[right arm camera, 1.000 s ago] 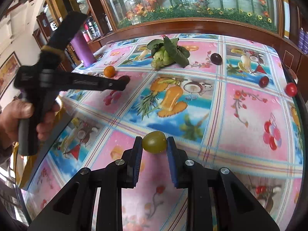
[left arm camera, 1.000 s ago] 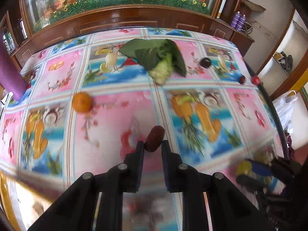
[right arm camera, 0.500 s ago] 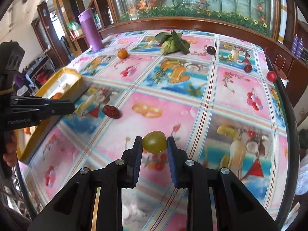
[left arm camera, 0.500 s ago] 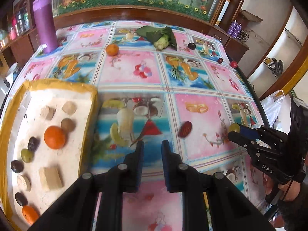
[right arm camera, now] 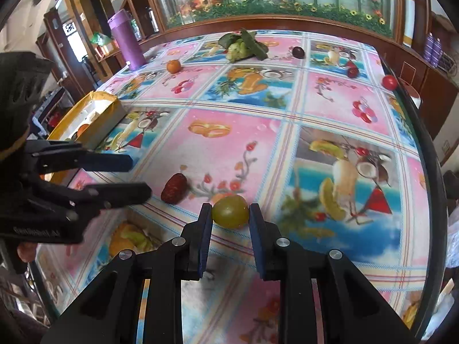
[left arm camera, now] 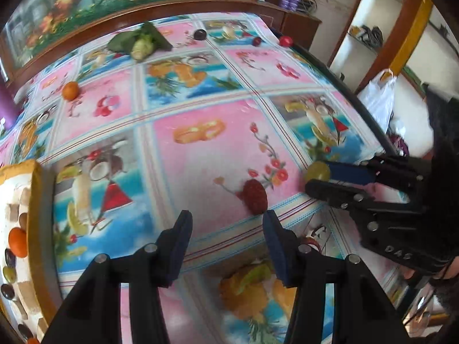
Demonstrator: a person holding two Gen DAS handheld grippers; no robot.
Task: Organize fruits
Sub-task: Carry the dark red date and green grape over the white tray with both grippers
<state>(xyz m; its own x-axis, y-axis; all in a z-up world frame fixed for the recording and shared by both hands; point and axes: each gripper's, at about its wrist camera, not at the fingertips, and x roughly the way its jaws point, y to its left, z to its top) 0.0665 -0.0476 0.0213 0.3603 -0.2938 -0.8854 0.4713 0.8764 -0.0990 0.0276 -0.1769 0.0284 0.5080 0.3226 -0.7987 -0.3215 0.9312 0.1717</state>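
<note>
My right gripper is shut on a green grape, held low over the table; it also shows in the left wrist view. My left gripper is open and empty, its jaws wide apart, just short of a dark red date lying on the tablecloth. The date lies left of the grape, just beyond the left gripper's fingertips. A yellow tray with several fruits stands at the left.
An orange, a leafy vegetable, a dark plum, a dark cherry and a red tomato lie far back. A purple bottle stands at the back left. The table edge runs along the right.
My left gripper has opened wide and moved toward the date, which lies free on the table. My right gripper still holds the grape and has come down beside the date.
</note>
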